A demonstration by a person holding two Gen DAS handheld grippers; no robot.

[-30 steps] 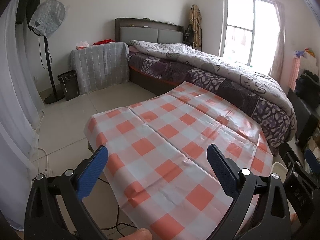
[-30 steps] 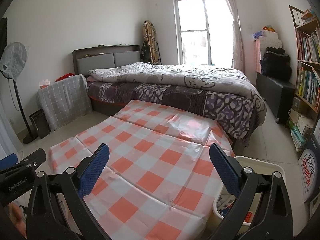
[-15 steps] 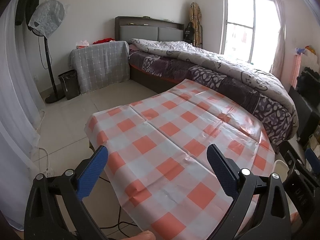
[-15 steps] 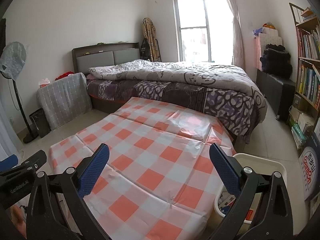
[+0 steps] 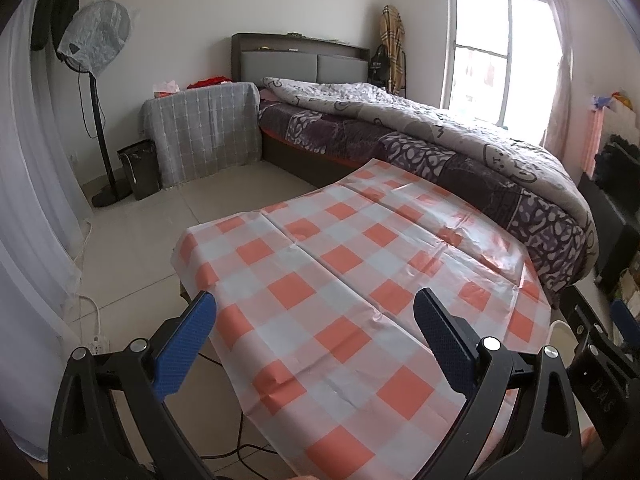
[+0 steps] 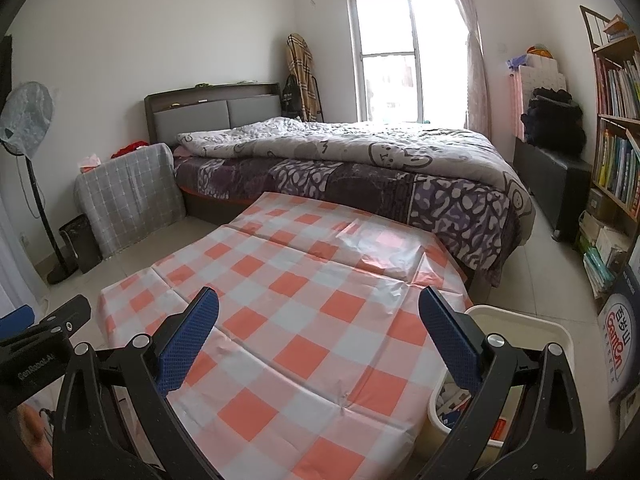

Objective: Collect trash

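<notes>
The cream bin (image 6: 524, 322) stands on the floor at the right edge of the counter (image 6: 312, 320), touching or just beside the cloth's hanging corner. Coloured items lie inside it; their type cannot be determined. In the left wrist view only a sliver of the bin's rim (image 5: 557, 326) shows past the counter corner.

The counter carries an orange-and-white checked cloth (image 5: 340, 304), creased along its fold lines, with nothing resting on it.

Left claw (image 5: 316, 336): jaws wide apart, nothing between the blue pads, positioned above the near left part of the counter.

Right claw (image 6: 320, 334): jaws wide apart, empty, positioned above the near edge of the counter, with its right finger in front of the bin.

The bed (image 6: 360, 168) stands just beyond the counter's far edge.
</notes>
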